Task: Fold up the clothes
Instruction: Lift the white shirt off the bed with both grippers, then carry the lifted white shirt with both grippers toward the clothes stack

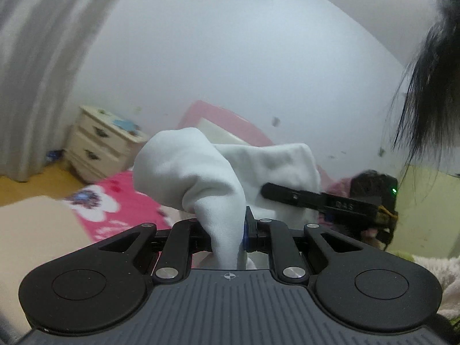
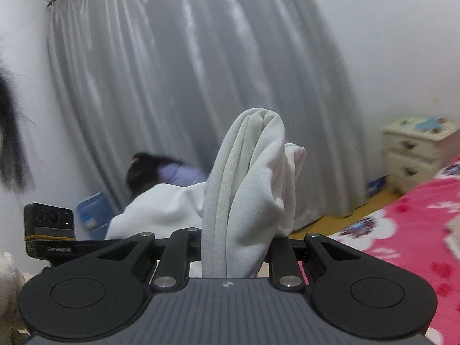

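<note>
Left wrist: right hand-held gripper (image 1: 266, 191) lettering blurred, unreadable.

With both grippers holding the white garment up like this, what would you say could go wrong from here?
1. The left gripper pinches only a narrow twisted bunch of the white garment, so the cloth may slip out.
2. The right gripper clamps several bunched layers, so the fold could come out uneven.
3. The grippers sit close together, with slack cloth between them; it may sag and crease on the pink blanket.
</note>
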`<state>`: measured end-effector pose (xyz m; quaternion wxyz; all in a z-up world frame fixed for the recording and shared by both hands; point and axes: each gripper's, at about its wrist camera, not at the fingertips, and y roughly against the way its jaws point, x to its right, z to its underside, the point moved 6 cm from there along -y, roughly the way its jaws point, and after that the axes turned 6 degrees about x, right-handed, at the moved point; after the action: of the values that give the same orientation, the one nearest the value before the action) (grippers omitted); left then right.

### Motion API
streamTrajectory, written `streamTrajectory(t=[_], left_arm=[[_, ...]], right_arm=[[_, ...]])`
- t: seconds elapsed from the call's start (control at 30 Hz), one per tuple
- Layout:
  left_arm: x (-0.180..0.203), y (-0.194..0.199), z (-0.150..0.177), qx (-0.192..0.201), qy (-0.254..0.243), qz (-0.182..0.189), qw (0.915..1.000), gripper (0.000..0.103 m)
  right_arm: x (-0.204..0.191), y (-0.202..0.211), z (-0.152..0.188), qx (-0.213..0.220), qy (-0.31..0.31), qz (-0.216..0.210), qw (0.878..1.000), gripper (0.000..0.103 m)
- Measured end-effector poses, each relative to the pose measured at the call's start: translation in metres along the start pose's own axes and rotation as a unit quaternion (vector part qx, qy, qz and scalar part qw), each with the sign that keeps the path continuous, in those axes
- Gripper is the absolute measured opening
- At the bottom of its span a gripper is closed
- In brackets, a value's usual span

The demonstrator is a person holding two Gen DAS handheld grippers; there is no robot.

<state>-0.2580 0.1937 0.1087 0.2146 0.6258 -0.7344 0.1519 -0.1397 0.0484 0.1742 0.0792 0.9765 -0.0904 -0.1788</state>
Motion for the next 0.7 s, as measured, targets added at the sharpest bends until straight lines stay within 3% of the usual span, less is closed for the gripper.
streamTrajectory(t=[0.2,0.37,0.57,0.7], left_arm=[[-0.046,0.014,-0.003,0.014,0.029,-0.074,0.9968,0.013],[-0.087,0.007,0.002,0.014,0.064,-0.116,0.9911,0.013],[-0.113,-0.010,-0.001,0.012,0.085,-0.127,0.9881,0.013],[-0.120,-0.001,-0.006,0.018,0.088,-0.133,0.9871,0.013]], right_arm=[[-0.002,-0.090,0.015,-0.049,0.001,-0.042,0.998,0.020],[0.011,-0.140,0.031,-0.073,0.000,-0.046,0.996,0.020],[0.029,-0.173,0.027,-0.081,-0.014,-0.044,0.996,0.020],[0.038,-0.196,0.029,-0.086,-0.019,-0.050,0.995,0.020]])
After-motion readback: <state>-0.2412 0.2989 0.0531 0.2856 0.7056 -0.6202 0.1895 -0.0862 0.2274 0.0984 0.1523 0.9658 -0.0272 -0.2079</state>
